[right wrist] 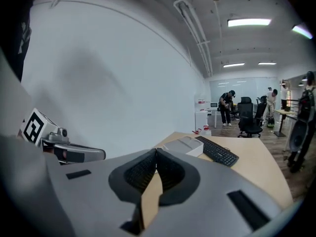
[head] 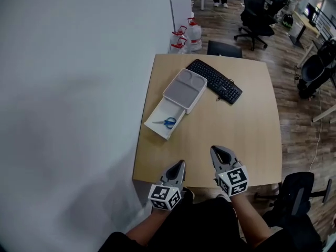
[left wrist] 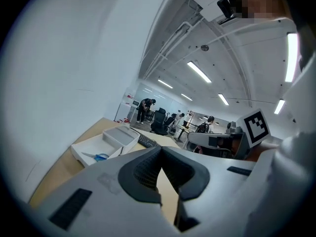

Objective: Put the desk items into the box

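Tabletop (head: 231,135) carrying box (head: 184,88), scissors (head: 169,122) lying in open drawer (head: 163,112), keyboard (head: 215,80) beside, all well ahead of jaws. Left gripper (head: 181,164), right gripper (head: 216,150) hovering, jaws pressed together, empty. Risk: long keyboard tipping out of narrow grip.

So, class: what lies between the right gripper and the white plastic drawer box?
Only bare wooden tabletop from right gripper to box, per head view.

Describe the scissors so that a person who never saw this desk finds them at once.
On the wooden table, beside the black keyboard, sits a white box with its drawer pulled out. The scissors lie inside that drawer, the only thing with blue handles.
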`<action>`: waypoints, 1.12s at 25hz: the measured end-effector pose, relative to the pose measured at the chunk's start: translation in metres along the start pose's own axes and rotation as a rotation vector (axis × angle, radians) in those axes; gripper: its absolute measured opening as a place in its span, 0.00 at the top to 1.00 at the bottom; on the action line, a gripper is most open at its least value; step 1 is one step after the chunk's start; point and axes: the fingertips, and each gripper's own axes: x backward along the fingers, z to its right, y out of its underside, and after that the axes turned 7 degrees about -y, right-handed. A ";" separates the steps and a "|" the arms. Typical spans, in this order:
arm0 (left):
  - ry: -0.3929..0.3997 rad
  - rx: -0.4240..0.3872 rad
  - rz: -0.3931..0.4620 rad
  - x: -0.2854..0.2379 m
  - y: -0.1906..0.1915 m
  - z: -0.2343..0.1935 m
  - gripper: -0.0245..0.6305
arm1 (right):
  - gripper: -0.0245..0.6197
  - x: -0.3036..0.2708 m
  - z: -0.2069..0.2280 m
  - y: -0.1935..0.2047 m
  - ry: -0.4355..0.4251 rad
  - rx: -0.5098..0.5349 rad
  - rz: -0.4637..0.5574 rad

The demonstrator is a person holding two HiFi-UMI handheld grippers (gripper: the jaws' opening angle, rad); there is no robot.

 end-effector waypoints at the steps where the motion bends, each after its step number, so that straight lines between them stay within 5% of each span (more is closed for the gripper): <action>1: 0.004 -0.003 0.006 0.001 0.000 0.013 0.94 | 0.87 0.017 0.004 -0.001 0.015 -0.005 0.013; 17: -0.039 -0.079 0.159 0.051 0.040 0.238 0.94 | 0.87 0.275 0.051 0.053 0.105 0.020 0.118; 28: -0.017 -0.159 0.187 0.073 0.062 0.294 0.94 | 0.87 0.345 0.048 0.071 0.181 0.000 0.174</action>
